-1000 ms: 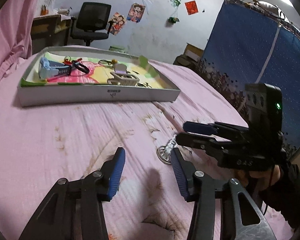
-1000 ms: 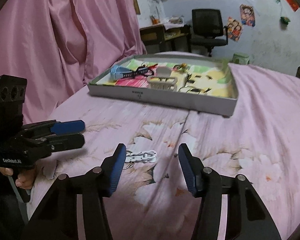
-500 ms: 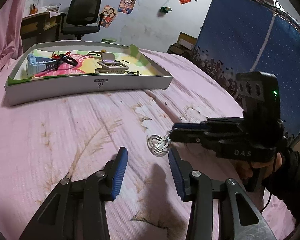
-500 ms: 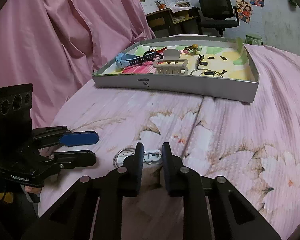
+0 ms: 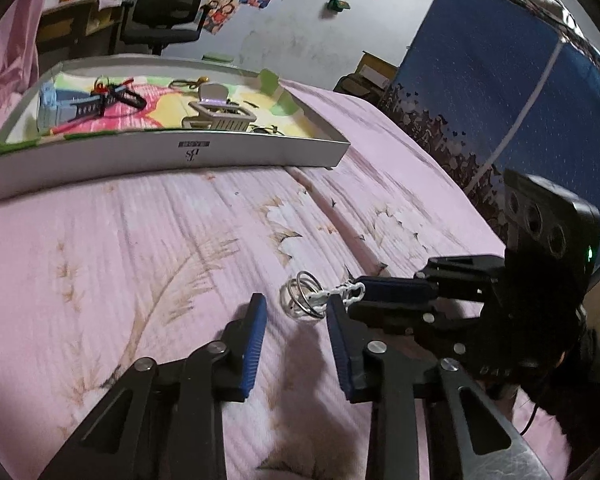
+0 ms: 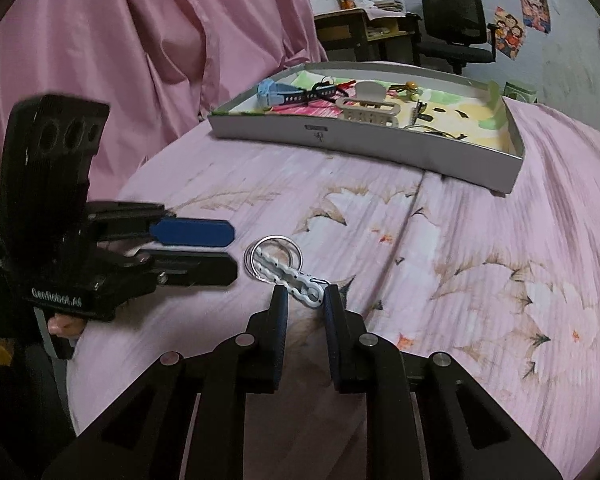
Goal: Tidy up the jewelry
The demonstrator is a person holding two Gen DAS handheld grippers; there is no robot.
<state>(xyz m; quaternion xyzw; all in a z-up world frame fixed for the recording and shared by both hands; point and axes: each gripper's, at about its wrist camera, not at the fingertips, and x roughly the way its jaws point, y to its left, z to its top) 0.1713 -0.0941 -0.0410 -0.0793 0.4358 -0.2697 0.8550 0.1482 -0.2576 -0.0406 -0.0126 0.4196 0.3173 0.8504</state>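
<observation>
Between the dark fingers of the right gripper (image 6: 304, 300) sits the near end of a white clasp (image 6: 296, 276), pinched there, with a bunch of silver rings (image 6: 274, 258) hanging off its far end just above the pink bedspread (image 6: 460, 240). That gripper points forward and slightly down, low over the near part of the bed. From the left wrist view it comes in from the right, level with the bedspread, its blue pads (image 5: 396, 290) closed on the clasp (image 5: 346, 291) while the rings (image 5: 302, 296) hang free to the left. A hand (image 6: 66, 324) shows under the left gripper's black body at the left edge. The left gripper (image 5: 296, 308) stands parted with nothing between its blue-padded fingers, tips reaching toward the rings from the near side, just beside them and not touching. Farther off, near the far edge of the bed, lies a shallow white tray (image 6: 380, 146) holding a blue watch (image 6: 276, 92), a beige clip (image 6: 370, 110) and other small pieces. Beyond it stand a black office chair (image 5: 168, 12) and a desk (image 6: 352, 28), with a pink curtain (image 6: 120, 40) on the left
</observation>
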